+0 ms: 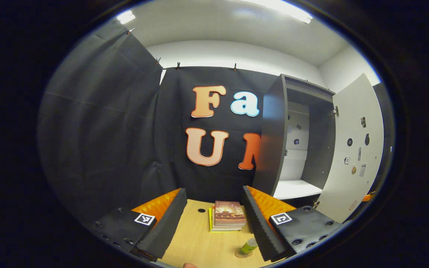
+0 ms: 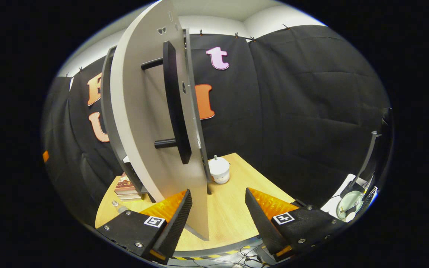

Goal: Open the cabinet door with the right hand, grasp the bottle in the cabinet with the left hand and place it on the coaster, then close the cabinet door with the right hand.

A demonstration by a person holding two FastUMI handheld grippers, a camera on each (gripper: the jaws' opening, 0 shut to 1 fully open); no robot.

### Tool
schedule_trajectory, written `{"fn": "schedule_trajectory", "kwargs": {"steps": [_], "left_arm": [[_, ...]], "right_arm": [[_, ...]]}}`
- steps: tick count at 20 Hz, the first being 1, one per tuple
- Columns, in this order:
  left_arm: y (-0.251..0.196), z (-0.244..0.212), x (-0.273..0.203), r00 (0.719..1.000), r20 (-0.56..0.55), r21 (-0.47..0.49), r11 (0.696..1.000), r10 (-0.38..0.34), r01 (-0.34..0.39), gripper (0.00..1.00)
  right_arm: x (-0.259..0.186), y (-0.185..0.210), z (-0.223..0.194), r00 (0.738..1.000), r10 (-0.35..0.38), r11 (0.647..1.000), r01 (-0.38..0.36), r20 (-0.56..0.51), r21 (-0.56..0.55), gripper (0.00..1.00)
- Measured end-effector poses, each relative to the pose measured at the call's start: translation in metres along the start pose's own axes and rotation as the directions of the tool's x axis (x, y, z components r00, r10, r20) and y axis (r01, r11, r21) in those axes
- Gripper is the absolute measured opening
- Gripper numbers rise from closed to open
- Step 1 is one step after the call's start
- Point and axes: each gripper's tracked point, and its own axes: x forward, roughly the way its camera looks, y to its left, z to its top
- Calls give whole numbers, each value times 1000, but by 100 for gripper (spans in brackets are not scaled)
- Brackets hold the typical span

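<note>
Left gripper view: bottle [image 1: 249, 245] stands on coaster [image 1: 243, 254] on tabletop [image 1: 199, 242], by the left tongs [image 1: 214, 223], spread wide, empty. Cabinet door [image 1: 352, 149] hangs open. Right tongs [image 2: 218, 219] released, straddling the door's edge below handle [image 2: 175, 108]. Judged step: closing; push flat, steadily, watching white pot [image 2: 219, 169].
</note>
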Motion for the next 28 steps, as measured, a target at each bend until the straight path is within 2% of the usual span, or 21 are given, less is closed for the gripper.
{"fn": "schedule_trajectory", "kwargs": {"steps": [2,3,5,8,9,12,13,15,16,18,20,22,28], "left_arm": [[8,8,-4,1000,20,45,999,17,-18,94],[8,11,-6,1000,24,55,998,17,-18,97],[8,14,-12,1000,26,60,998,11,-12,100],[17,17,-19,999,24,57,998,23,-24,94],[20,19,-21,999,26,57,998,30,-31,100],[33,20,-28,998,28,58,997,55,-57,100],[37,21,-31,998,27,61,996,63,-65,100],[44,22,-33,996,28,69,994,79,-81,100],[48,23,-35,996,27,72,993,88,-89,97],[57,23,-38,994,24,71,992,105,-106,94],[65,23,-39,993,23,64,991,116,-117,100],[74,23,-40,991,21,59,990,131,-132,99],[100,22,-36,983,23,66,981,181,-183,97]], "right_arm": [[2,16,-2,1000,20,1000,-20,4,-12,90],[3,26,-3,999,38,999,-37,1,-12,90],[10,50,-6,996,84,996,-84,-4,-10,90],[19,84,-7,987,159,987,-159,-10,-14,90],[22,95,-8,984,180,983,-180,-10,-18,90],[45,124,1,977,214,977,-214,-4,-22,90],[53,134,3,973,229,973,-229,-4,-15,98],[62,160,6,962,274,962,-274,0,-1,98],[69,172,7,956,294,956,-294,-2,1,91],[94,175,14,955,295,955,-295,10,-25,92],[112,188,16,948,319,947,-319,5,-29,93],[131,199,19,942,334,942,-334,2,-32,93],[145,220,23,943,334,941,-332,10,-68,93]]}}
